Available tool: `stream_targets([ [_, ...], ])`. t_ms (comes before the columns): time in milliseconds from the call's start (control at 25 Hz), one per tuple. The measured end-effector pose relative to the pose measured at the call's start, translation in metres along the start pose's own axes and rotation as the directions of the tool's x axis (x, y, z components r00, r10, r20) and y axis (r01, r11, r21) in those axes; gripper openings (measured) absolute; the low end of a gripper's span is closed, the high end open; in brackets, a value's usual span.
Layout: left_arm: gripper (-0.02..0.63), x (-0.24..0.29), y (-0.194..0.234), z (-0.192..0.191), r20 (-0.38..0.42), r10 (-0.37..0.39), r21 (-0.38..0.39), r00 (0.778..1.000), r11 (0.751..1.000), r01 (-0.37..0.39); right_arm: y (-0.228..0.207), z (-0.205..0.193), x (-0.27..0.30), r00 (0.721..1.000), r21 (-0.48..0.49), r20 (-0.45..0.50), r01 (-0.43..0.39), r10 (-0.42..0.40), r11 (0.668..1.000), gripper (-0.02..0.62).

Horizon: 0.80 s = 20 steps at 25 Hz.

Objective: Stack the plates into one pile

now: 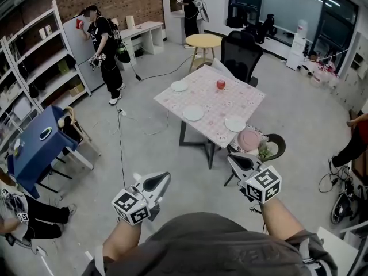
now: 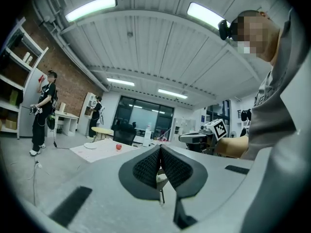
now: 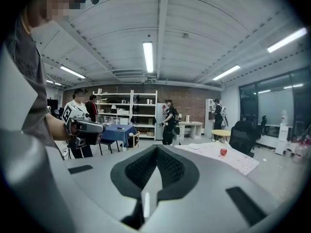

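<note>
The left tool (image 1: 163, 178) and the right tool (image 1: 234, 161) are closest, held out in front of the person. Both are squeezed tight with nothing in them, and both are well short of the surface (image 1: 241, 99).

Three white plates lie on the surface, well apart from each other. The first plate (image 1: 179, 86) is by its left corner, the second plate (image 1: 193, 113) by its near-left edge, and the third plate (image 1: 234, 123) by its near-right edge. None is stacked yet.

I think a few things could go wrong. The plates lie flat on the cloth, so a tool could slip off a rim or drag the cloth. A tool left shut would only push a plate along. A bump could send the red round thing (image 1: 221, 84) rolling across the surface. The cable (image 1: 121, 142) on the floor left of the surface could catch a foot.
</note>
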<state>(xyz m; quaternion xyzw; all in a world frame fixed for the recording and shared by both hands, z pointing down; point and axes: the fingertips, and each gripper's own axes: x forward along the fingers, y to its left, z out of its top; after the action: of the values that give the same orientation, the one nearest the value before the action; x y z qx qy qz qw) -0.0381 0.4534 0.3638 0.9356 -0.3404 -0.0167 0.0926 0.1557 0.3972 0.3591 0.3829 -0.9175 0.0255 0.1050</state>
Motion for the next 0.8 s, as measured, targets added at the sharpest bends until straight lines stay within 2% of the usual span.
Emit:
stream_targets([
  [320,0.002,0.046,-0.026,-0.003,-0.006,-0.018,0.012,1.0,1.0,0.018,-0.041,-0.015,-0.031,1.0,0.005,0.009,0.019,-0.019,1.0,-0.008],
  [520,0.002,0.072,-0.03,-0.012,-0.009,-0.035,-0.01,0.999,0.999,0.035,-0.066,-0.022,-0.03,1.0,0.0,0.005,0.011,-0.011,1.0,-0.008],
  [640,0.003,0.076,-0.01,-0.011,-0.016,-0.04,-0.015,0.999,0.999,0.04,-0.069,-0.017,-0.009,1.0,-0.006,0.0,-0.01,0.01,1.0,-0.008],
  [800,0.003,0.078,0.054,-0.005,0.007,-0.038,-0.049,0.999,0.998,0.038,-0.076,-0.008,0.047,1.0,-0.022,-0.02,-0.013,0.012,1.0,-0.008],
])
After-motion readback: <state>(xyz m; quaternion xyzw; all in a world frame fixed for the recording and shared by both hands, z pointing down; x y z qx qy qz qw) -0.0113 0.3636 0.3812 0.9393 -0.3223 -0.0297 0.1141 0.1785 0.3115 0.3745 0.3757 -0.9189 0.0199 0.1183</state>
